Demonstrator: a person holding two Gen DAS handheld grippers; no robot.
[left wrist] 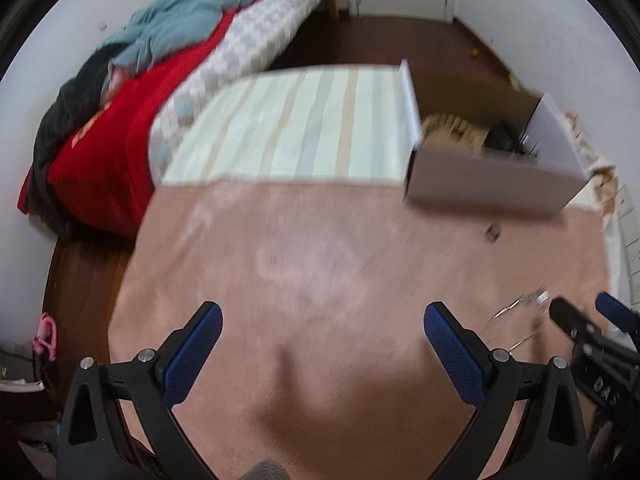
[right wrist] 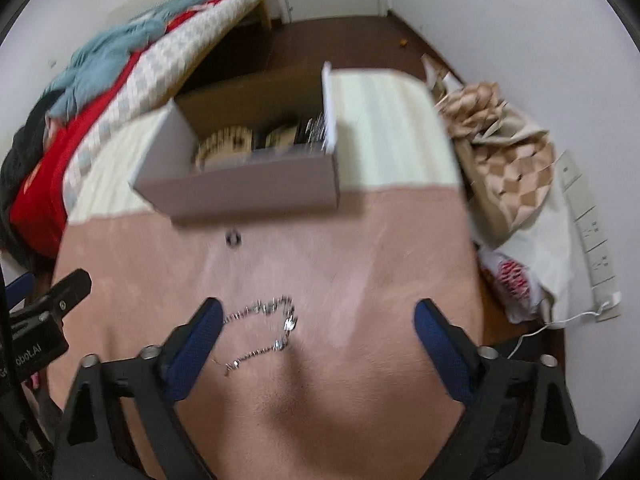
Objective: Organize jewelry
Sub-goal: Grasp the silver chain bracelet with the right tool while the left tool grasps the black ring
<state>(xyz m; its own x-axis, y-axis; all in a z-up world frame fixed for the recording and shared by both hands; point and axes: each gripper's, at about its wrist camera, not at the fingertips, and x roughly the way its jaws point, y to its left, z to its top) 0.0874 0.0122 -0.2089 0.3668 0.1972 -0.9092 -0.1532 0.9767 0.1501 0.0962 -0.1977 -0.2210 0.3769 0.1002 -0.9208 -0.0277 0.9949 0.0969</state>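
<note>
Right hand-held gripper point(right wrist: 318, 318) jaws apart over the pink blanket point(right wrist: 360, 248), nothing clamped. Silver chain point(right wrist: 264, 330) lies on the blanket between them, nearer the left finger. Left hand-held gripper point(left wrist: 322, 320) also apart, empty. Open cardboard box point(right wrist: 240, 196) beyond the chain; small dark ring point(right wrist: 233, 238) just before the box.

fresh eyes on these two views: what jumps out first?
The silver chain lying loose on the pink blanket, between the open fingers of the right hand-held gripper. Beyond it, an open cardboard box of items, with a small dark ring just in front. Left hand-held gripper is open, empty.
</note>
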